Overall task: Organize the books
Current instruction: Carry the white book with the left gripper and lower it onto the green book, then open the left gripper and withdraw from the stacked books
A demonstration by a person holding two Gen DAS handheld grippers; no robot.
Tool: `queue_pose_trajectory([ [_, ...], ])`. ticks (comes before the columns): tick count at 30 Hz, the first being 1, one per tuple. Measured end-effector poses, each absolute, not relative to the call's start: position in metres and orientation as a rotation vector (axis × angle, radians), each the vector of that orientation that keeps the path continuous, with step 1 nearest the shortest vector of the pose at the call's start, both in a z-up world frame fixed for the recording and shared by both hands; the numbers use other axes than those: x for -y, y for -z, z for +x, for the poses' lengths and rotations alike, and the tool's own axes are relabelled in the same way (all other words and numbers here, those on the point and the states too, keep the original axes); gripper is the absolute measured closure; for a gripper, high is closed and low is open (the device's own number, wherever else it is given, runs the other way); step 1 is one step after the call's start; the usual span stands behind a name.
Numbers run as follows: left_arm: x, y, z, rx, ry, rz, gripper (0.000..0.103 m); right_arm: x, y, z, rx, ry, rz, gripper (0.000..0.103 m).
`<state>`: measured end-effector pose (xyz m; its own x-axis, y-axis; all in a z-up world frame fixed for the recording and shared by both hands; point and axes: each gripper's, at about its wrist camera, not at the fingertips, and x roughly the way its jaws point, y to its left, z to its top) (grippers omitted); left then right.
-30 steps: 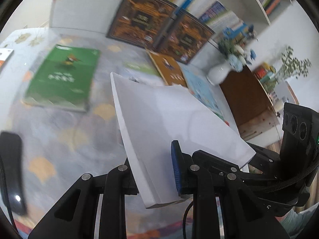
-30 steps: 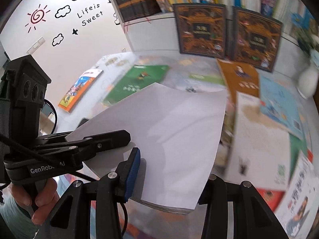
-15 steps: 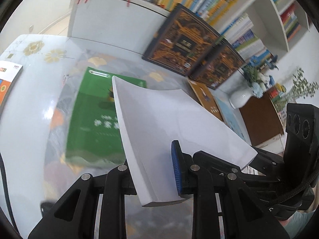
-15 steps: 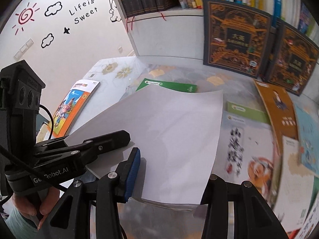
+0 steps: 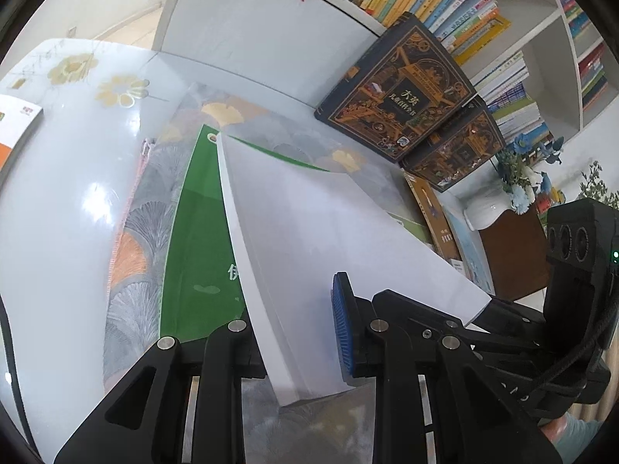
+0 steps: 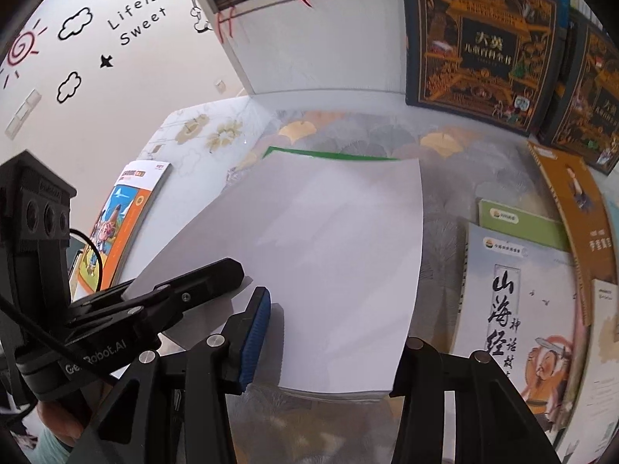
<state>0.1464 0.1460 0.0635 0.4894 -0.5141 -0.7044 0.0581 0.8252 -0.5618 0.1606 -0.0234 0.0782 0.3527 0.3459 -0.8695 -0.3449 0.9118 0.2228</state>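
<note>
Item: white book (image 5: 309, 239). You are gripping it with both grippers, left (image 5: 298, 332) and right (image 6: 329, 332), seemingly directly above the green book (image 5: 193, 255).

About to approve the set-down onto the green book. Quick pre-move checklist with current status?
1. Left gripper fingers clamp the white book at its near corner: ok.
2. Right gripper fingers sit on either side of the same book's near edge: ok; firm pressure: cannot tell.
3. White book over the green book: ok, green shows along its left and far edges.
4. Edges squared with the green book: not ok, the white book sits skewed and tilted.
5. White book flat on the green one: cannot tell; its underside is hidden.
6. Neighbours clear: ok, the orange book and the illustrated book lie apart on the table.
</note>
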Motion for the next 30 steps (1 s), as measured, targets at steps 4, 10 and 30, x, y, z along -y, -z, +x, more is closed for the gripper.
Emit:
queue_pose_trajectory([
  [4,-0.154,-0.052,0.152,-1.024,0.361,-0.558,0.075,0.020,-0.073,0.165,-1.133,-0.430,0.003,0.056],
  [10,-0.172,-0.045,0.146,-1.043,0.209,-0.538,0.073,0.014,-0.058,0.169,-1.187,-0.417,0.000,0.053],
  [30,-0.104,-0.105,0.083,-1.003,0.319,-0.447,0.055,0.125,-0.045,0.052,-1.335,-0.357,0.152,0.050],
])
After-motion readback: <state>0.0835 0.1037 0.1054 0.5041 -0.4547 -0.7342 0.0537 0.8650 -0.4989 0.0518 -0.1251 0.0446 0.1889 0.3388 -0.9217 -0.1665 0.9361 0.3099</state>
